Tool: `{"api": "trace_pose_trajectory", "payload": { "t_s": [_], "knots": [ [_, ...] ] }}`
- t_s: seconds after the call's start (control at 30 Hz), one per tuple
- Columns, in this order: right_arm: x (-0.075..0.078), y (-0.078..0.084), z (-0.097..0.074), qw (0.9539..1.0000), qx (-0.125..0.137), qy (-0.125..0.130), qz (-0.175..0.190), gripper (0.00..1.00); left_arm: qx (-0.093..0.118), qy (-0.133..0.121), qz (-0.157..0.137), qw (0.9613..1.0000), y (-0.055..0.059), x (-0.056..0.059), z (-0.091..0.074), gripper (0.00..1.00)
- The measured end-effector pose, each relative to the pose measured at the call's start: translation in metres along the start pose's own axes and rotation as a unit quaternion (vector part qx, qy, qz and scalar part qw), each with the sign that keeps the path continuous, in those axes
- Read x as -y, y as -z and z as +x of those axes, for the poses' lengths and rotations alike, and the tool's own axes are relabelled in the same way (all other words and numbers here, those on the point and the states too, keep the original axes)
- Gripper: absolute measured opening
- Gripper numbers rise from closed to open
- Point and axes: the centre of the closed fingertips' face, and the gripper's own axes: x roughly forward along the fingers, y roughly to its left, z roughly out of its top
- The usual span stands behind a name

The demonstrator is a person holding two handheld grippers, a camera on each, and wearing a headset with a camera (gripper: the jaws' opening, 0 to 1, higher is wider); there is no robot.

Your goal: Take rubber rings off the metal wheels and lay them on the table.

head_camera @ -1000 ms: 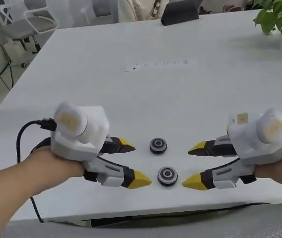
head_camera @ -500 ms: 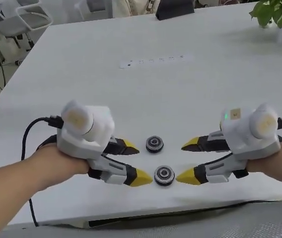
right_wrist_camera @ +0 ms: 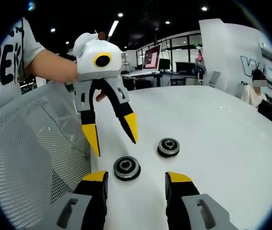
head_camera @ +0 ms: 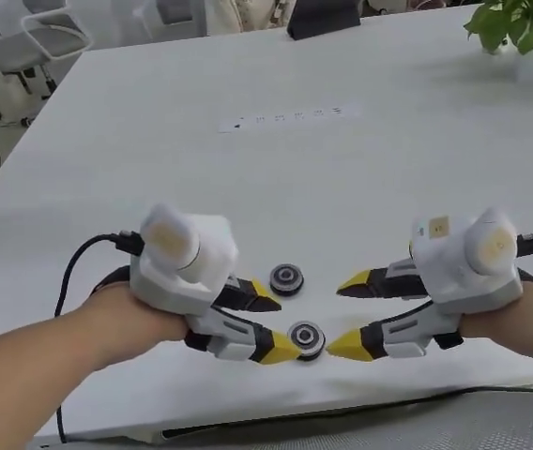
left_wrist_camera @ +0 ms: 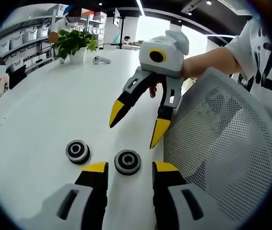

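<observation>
Nothing's done yet, as far as I can judge: the two small round metal wheels lie flat on the white table (head_camera: 342, 178), each w/ its black rubber ring on. The near wheel (head_camera: 306, 337) sits btwn your left gripper (head_camera: 283, 325) and right gripper (head_camera: 336, 317), which face each other tip to tip. The far wheel (head_camera: 286, 278) lies just beyond, apart from it. Both grippers are spread wide and hold nothing. In the left gripper view the near wheel (left_wrist_camera: 127, 161) is just ahead of the gap btwn the jaws; in the right gripper view it's ahead, toward the left jaw. Whether a tip touches it, I can't tell. So both rings are left to strip & lay down. The near wheel is close to the table's front edge, w/ a grey mesh chair back (left_wrist_camera: 212, 143) right there (a ring could roll off). Beyond the far wheel there's wide bare top, up to the socket strip (head_camera: 285, 117) and the potted green plant (head_camera: 515, 23).
</observation>
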Motion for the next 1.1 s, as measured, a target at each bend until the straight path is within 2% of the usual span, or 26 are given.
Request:
{"api": "trace_pose_trajectory", "payload": {
  "t_s": [0.57,0.83,1.1],
  "knots": [
    [-0.002,0.003,0.0,1.0,-0.004,-0.003,-0.002,0.46,-0.004,0.002,0.0,1.0,-0.001,0.004,0.016,0.24],
    [-0.003,0.005,-0.001,0.9999,-0.008,-0.005,-0.004,0.46,-0.009,-0.006,0.004,0.9999,0.003,0.0,0.022,0.17],
    [-0.005,0.007,0.001,0.9999,-0.008,-0.009,-0.002,0.46,-0.006,-0.023,0.028,0.9993,0.003,-0.005,0.022,0.11]
  ]
}}
